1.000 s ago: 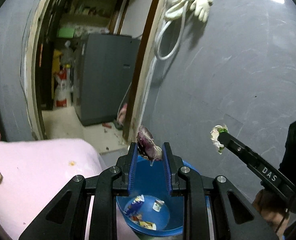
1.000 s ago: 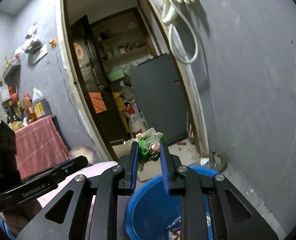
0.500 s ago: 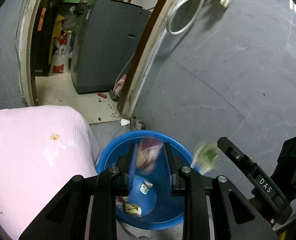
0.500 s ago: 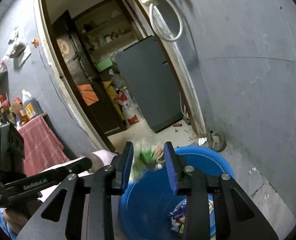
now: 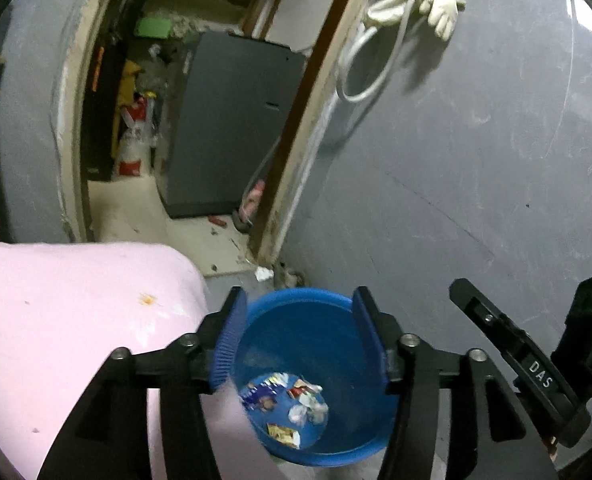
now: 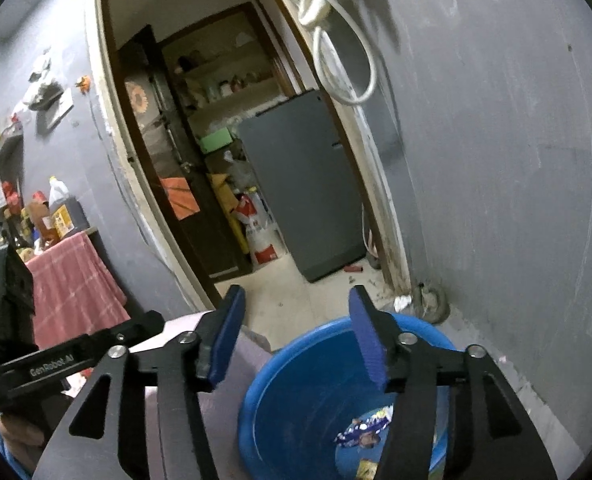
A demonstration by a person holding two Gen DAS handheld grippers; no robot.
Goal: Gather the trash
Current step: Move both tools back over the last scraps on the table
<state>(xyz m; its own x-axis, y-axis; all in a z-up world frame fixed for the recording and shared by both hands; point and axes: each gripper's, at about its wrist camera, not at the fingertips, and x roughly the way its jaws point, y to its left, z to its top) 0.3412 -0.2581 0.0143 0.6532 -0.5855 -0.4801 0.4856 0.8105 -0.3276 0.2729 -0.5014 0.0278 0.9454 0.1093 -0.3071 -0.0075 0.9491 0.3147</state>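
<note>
- Trash lies at the bottom of the blue tub: crumpled wrappers, a blue printed packet, white scraps and a yellow-and-red packet, all loose in a small heap.
- Left gripper hangs over the tub with its jaws opening, the blue pads apart and nothing between them; the trash sits below the gap, down inside the tub.
- Right gripper is likewise above the tub, towards the tub's left rim in its own view, jaws opening with an empty gap; the blue packet shows below its right finger on the tub's floor.
- From the left wrist view the right gripper reaches in from the tub's right side, and its black body bears the white letters "DAS".
- From the right wrist view the other gripper's body, to the tub's left, carries the lettering "GenRobot.AI"; its tips are hidden there.
- Print on the packets in the tub is too blurred to read.
- Pink cloth covers the surface just left of the tub and touches its rim.
- Beyond the tub a doorway opens onto a grey cabinet.
- White gloves and a hose loop hang on the grey wall above the tub.
</note>
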